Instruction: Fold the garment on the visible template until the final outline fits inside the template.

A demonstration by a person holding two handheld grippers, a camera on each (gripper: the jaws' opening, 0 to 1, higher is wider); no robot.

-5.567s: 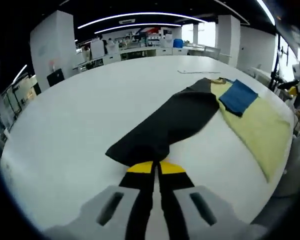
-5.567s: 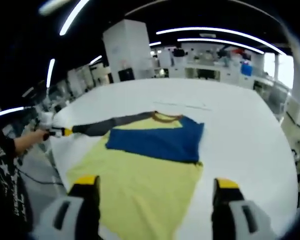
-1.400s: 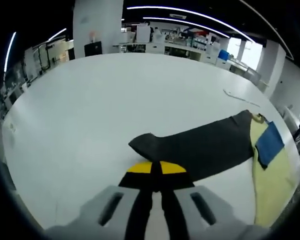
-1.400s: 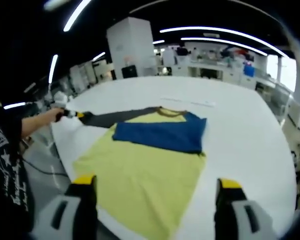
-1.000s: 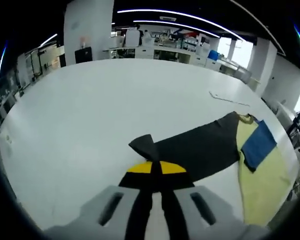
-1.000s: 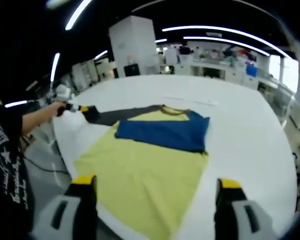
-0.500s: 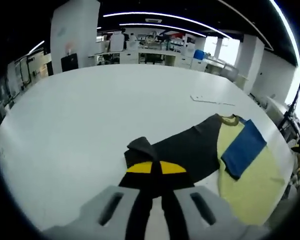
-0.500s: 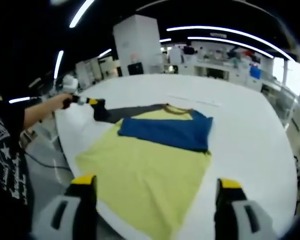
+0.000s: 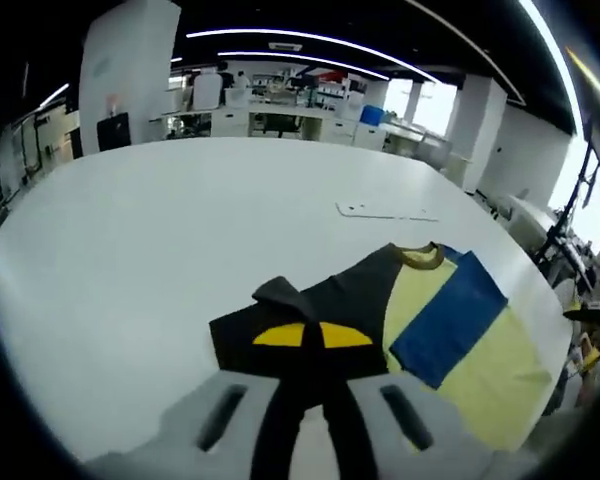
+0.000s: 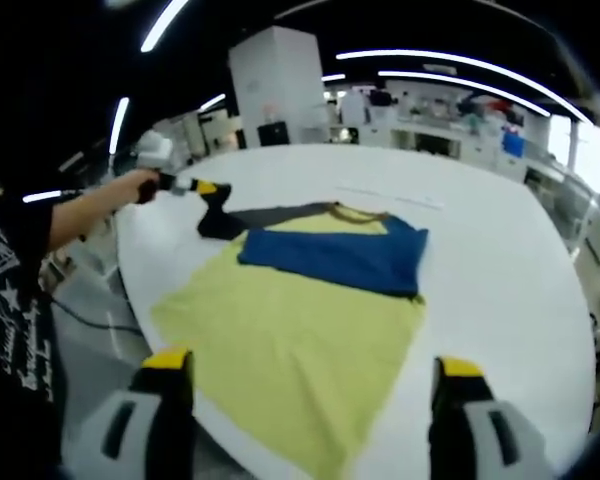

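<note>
A yellow shirt [image 10: 290, 330] lies flat on the white table [image 10: 500, 260]. Its blue sleeve [image 10: 335, 255] is folded across the chest. My left gripper [image 9: 312, 336] is shut on the cuff of the dark sleeve [image 9: 355, 290], holding it lifted and doubled back toward the collar [image 9: 420, 256]. In the right gripper view, the left gripper [image 10: 208, 188] is held by a hand above the bunched dark sleeve [image 10: 242, 218]. My right gripper [image 10: 312, 385] is open over the shirt's hem, its jaws wide apart with nothing between them.
A thin white strip [image 9: 385, 211] lies on the table beyond the collar. A person's arm [image 10: 90, 215] reaches in from the left, with the table's edge [image 10: 130, 290] just beside it. Benches and a white pillar [image 10: 275, 90] stand far behind.
My left gripper has carried the dark sleeve's cuff toward the shirt body, so the sleeve now doubles over instead of lying stretched out. The right gripper stays open over the hem.
</note>
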